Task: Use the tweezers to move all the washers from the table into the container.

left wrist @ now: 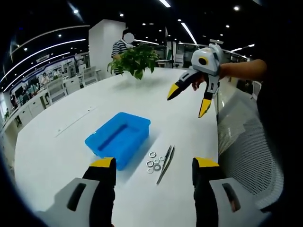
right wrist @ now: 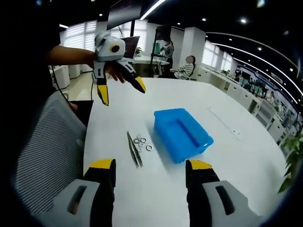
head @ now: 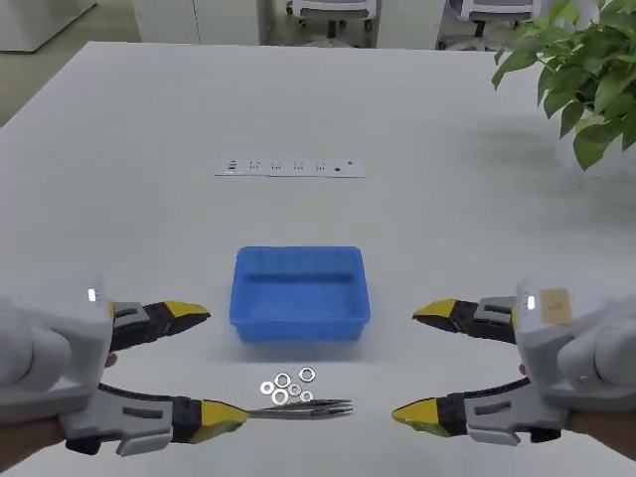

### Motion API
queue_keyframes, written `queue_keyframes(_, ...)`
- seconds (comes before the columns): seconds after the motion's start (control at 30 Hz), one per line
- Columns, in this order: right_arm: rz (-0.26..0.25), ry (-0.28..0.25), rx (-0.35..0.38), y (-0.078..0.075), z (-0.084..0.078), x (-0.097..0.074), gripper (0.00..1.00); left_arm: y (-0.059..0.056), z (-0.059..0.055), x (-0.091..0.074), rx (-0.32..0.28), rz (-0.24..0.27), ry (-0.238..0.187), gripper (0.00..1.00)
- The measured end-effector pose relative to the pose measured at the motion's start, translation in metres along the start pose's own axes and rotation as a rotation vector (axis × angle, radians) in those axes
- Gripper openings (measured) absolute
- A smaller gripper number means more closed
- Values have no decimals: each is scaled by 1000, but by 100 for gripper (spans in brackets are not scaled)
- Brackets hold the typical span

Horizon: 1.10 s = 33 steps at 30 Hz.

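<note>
A blue container (head: 298,323) stands mid-table with nothing visible inside. Just in front of it lie several silver washers (head: 288,386), with metal tweezers (head: 303,408) flat on the table beside them. My left gripper (head: 224,365) is open at the left, its lower jaw close to the tweezers' handle end. My right gripper (head: 406,364) is open at the right, apart from everything. In the left gripper view the washers (left wrist: 154,163), tweezers (left wrist: 165,163) and container (left wrist: 128,153) lie ahead. The right gripper view has the washers (right wrist: 141,142), tweezers (right wrist: 133,149) and container (right wrist: 189,151).
A strip of small printed labels (head: 290,167) lies beyond the container. A potted plant (head: 586,79) stands at the far right. Office chairs (head: 333,10) line the far edge. A mesh chair (right wrist: 47,156) sits at the near side.
</note>
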State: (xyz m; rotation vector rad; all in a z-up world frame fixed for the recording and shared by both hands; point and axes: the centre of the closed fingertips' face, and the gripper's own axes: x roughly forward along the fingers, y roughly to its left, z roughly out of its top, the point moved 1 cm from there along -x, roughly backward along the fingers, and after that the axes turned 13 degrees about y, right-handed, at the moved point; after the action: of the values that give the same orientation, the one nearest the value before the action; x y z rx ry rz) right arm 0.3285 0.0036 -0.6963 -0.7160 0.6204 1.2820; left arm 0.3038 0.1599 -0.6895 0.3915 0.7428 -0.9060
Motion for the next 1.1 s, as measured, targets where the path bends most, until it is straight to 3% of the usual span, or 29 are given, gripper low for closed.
queue_keyframes(0.5,108,54,-99,7,-3,23,45,1,-30,28,81,-90,153,52)
queue_keyframes(0.77,159,76,-149,11,-2,36,39,-3,-36,39,120,-138,198,40)
queue_keyframes(1.1,206,146,-251,19,-9,62,30,-7,-47,51,171,-182,257,29)
